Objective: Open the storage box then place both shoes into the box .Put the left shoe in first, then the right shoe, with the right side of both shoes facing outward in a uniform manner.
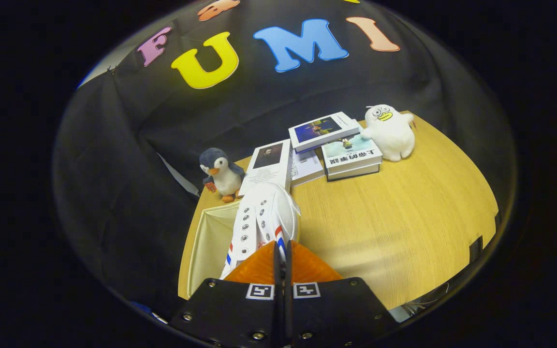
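Note:
A white shoe with silver eyelets and red and blue stripes hangs toe-forward just ahead of my gripper. Both fingers are pressed together on its rear edge, so the gripper is shut on the shoe. The shoe is held above the right rim of the open cream storage box, which stands at the left end of the wooden table. The box's inside wall shows pale; its bottom is hidden by the shoe and my fingers.
A plush penguin stands just beyond the box. Several books lie stacked at the back of the table, with a white plush duck to their right. The black cloth wall hangs behind and to the left.

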`<state>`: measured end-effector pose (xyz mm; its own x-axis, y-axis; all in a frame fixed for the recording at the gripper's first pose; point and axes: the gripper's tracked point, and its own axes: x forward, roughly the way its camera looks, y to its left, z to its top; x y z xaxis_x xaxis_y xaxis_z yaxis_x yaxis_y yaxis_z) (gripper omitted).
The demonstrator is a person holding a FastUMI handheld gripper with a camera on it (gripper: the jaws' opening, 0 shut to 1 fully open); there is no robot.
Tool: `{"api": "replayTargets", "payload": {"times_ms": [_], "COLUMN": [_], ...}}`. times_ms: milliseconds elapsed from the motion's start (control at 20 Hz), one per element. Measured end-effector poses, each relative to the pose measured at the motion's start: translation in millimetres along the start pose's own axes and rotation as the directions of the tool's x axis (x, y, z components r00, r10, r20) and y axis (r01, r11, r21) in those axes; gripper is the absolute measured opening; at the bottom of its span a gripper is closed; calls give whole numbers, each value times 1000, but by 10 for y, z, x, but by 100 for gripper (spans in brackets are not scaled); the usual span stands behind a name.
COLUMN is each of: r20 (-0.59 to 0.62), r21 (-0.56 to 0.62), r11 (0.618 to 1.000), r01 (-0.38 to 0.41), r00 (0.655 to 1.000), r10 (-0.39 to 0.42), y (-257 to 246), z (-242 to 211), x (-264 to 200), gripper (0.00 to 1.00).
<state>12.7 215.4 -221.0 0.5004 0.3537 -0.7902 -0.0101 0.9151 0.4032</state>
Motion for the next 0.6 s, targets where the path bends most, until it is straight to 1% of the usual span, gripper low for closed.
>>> {"api": "replayTargets", "payload": {"times_ms": [300, 450, 550, 600], "r20": [-34, -36, -24, -13], "r21": [-23, -35, -51, -52], "r11": [1000, 999, 998, 998], "r01": [4, 21, 48, 35], "r00": [999, 999, 998, 999], "r10": [-4, -23, -49, -36], "y": [306, 367, 336, 366], "z": [-218, -301, -335, -343], "x": [236, 380, 480, 509], "gripper": [0, 0, 0, 13]}}
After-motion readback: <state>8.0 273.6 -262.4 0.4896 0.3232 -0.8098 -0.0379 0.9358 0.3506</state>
